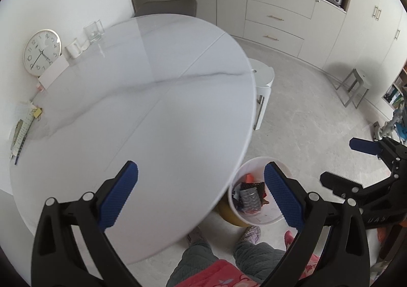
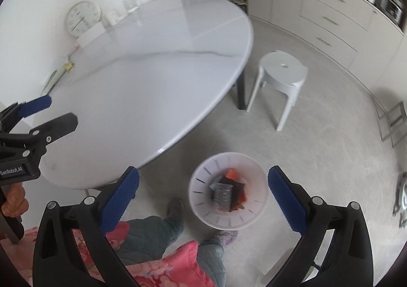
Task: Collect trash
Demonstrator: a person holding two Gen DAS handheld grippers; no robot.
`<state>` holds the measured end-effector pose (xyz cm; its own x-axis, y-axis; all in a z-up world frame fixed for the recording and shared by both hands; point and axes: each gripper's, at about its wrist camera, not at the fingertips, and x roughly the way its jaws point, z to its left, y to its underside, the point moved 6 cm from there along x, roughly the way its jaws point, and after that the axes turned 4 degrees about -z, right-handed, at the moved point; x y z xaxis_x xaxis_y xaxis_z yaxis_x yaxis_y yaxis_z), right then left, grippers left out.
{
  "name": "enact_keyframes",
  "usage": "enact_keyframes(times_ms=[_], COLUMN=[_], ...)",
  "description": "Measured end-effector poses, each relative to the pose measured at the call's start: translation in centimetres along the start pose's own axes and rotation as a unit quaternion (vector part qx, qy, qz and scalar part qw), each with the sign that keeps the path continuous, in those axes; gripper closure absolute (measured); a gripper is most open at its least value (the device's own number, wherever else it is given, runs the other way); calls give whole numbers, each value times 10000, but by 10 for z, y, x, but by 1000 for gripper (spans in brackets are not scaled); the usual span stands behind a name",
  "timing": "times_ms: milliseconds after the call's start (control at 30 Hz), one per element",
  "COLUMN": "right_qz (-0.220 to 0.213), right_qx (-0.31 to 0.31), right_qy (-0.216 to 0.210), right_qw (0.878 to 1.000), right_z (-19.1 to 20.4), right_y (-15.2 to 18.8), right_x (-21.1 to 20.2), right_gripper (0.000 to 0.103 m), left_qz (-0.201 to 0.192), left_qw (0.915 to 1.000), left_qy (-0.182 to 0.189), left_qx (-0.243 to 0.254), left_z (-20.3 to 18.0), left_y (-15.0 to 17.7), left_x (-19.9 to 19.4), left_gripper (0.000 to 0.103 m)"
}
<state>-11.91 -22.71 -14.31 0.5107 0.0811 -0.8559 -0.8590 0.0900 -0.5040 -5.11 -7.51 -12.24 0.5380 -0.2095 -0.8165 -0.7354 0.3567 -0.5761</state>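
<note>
Am seeing wrappers point(image 2: 226, 191) lying in bin point(image 2: 203, 213); table point(image 1: 142, 113) looking cleared. Am holding left gripper point(image 1: 201, 194) and right gripper point(image 2: 203, 197) wide apart, both gripping nothing. Judging task nearly done.

Black plastic left gripper point(image 1: 201, 192) with blue ridged pads, silver screws, matching right gripper point(image 2: 203, 197), pink floral jacket, grey quilted trousers
</note>
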Motion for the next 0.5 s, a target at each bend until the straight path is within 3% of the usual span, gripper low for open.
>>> enact_keyframes(times_ms=[300, 500], right_qz=[95, -583], right_qx=[-76, -82], right_qy=[49, 191], right_qw=[9999, 9981], right_z=[62, 85], right_y=[-27, -73], right_x=[29, 19], right_gripper=[3, 3], left_qz=[162, -410], left_qw=[9998, 9982], left_qy=[36, -263], left_qx=[-91, -353], left_z=[70, 127], left_y=[-5, -43], left_x=[21, 8], left_gripper=[8, 8])
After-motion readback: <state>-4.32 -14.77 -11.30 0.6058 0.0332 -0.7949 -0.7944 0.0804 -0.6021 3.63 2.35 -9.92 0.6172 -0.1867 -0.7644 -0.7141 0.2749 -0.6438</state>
